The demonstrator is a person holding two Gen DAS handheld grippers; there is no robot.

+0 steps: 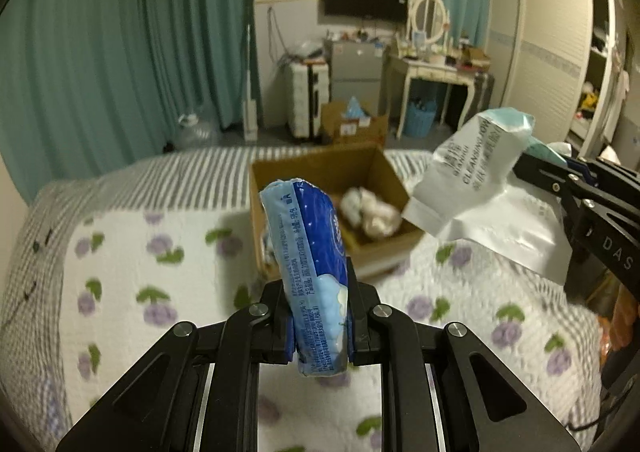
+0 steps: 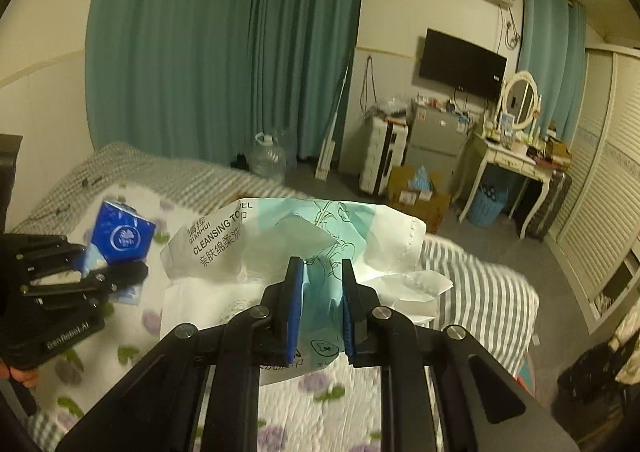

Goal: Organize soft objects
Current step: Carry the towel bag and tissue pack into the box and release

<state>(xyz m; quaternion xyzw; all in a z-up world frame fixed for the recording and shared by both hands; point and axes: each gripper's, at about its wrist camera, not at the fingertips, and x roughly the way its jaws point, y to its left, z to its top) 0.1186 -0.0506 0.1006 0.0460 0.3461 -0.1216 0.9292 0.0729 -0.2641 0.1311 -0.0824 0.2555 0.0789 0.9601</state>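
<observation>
My left gripper is shut on a blue tissue pack and holds it upright above the bed, just in front of a cardboard box. A pale soft bundle lies inside the box. My right gripper is shut on a white and mint cleansing towel pack, held in the air to the right of the box. The towel pack and right gripper also show in the left wrist view. The left gripper with the blue pack shows in the right wrist view.
The bed has a white quilt with purple flowers over a grey striped sheet. Beyond the bed are teal curtains, a water jug, another cardboard box, a dressing table and a wardrobe.
</observation>
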